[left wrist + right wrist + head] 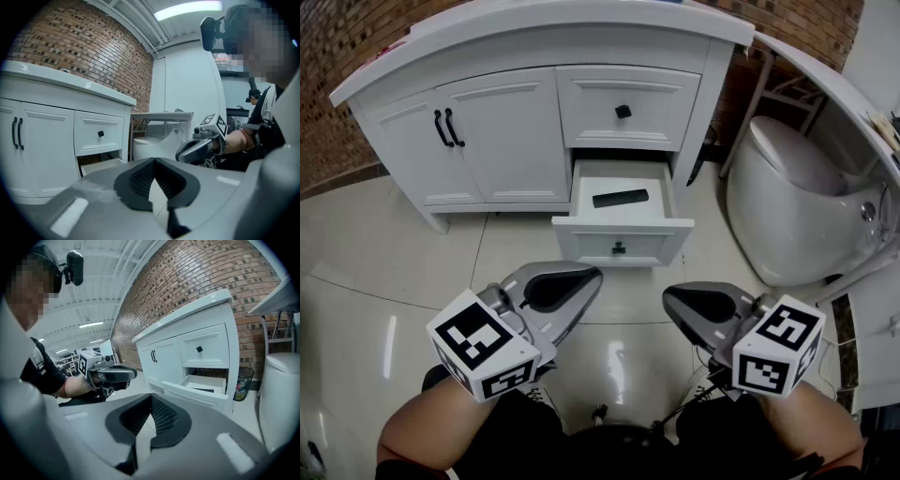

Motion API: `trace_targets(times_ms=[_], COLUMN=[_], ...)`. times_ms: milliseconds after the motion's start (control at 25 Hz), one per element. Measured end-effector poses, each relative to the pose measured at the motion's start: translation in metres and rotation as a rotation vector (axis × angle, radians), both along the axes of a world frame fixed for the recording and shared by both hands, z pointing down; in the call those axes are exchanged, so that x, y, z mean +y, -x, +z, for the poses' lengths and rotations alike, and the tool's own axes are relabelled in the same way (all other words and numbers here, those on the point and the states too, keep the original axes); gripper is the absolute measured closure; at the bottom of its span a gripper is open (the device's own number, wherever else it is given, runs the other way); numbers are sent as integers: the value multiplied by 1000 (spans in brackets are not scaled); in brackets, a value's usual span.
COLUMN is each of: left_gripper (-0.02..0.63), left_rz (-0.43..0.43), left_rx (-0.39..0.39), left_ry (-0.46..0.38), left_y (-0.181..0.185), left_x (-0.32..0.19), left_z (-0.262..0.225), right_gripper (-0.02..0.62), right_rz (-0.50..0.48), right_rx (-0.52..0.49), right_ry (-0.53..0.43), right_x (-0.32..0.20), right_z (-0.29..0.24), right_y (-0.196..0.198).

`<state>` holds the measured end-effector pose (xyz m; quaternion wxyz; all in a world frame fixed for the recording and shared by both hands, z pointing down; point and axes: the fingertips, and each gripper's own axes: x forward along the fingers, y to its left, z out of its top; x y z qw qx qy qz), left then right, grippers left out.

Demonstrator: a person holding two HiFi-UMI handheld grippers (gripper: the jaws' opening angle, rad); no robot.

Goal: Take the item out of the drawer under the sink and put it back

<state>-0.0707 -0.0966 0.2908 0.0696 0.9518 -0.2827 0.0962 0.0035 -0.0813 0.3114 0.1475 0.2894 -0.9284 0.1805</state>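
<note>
Black item (620, 198) lies in open drawer (623, 236), well beyond right hand-held gripper (670, 300).

Black item (620, 198) lies flat (angled) in open drawer (623, 239).

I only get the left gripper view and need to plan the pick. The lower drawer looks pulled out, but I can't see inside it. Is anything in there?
Observer: Yes. The head view shows a flat black item lying on the floor of the open lower drawer, about mid-drawer.
Operator: Is the right gripper free to take it?
Observer: The right gripper view shows the right gripper with its jaws together and nothing between them. It would likely have to open first.
</note>
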Motion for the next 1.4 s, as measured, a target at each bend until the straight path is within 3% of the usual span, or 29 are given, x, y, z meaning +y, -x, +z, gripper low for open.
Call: trace_targets(times_ms=[520,840,1080,1400], left_gripper=[601,576,533,520], left_rz=[-8,-22,18,38], left_rx=[-16,-106,-146,-270], left_ry=[-16,-136,-162,-198], left_y=[1,-2,-7,-9], left_x=[-1,-14,-30,-74], left_z=[1,-15,-18,-18], right_gripper=[592,592,592,592], right_rz=[-4,16,-11,-20], right_rx=[-1,5,0,-5], right_ry=[-3,23,34,46], right_x=[0,-7,-9,-17], right_z=[0,8,9,12], right_y=[2,0,5,0])
